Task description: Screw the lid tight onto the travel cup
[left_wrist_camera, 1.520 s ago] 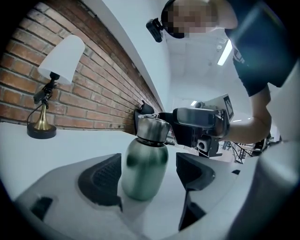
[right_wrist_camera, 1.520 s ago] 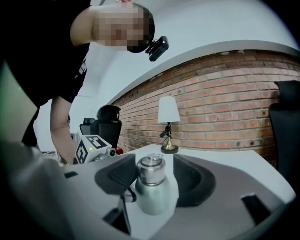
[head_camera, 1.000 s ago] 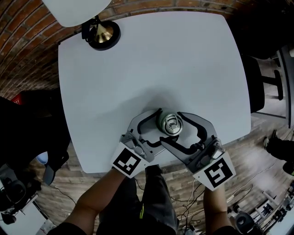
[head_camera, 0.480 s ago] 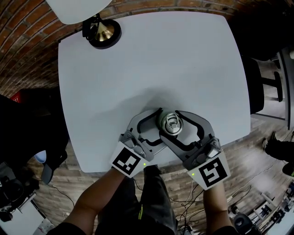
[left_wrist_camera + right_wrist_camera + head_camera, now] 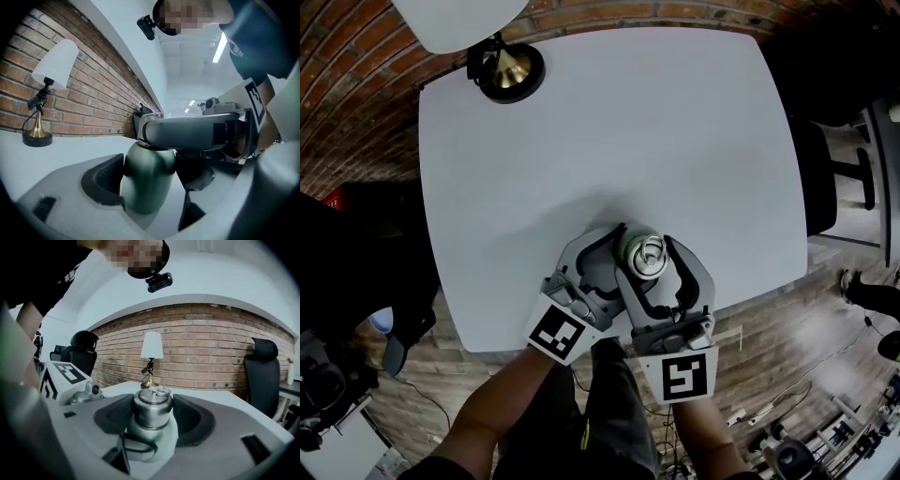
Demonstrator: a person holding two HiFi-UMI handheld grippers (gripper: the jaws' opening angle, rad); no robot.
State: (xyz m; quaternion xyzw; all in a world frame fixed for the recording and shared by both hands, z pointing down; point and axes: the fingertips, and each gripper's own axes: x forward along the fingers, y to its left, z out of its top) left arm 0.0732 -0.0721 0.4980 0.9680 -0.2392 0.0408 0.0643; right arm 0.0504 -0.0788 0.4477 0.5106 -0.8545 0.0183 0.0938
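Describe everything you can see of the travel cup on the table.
The travel cup stands upright near the front edge of the white table. Its body is matte dark green, metal by the look, with a rounded shoulder. A silver lid with a small ring on top sits on its neck. The left gripper has its jaws clasped on the body, and the right gripper has its jaws closed on the lid. No dents or print show.

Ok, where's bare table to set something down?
The table is bare across its middle and right side, from the lamp at the far left corner to the travel cup. Crowded at the near edge, where the left hand-held gripper holds the cup and the right hand-held gripper its lid.
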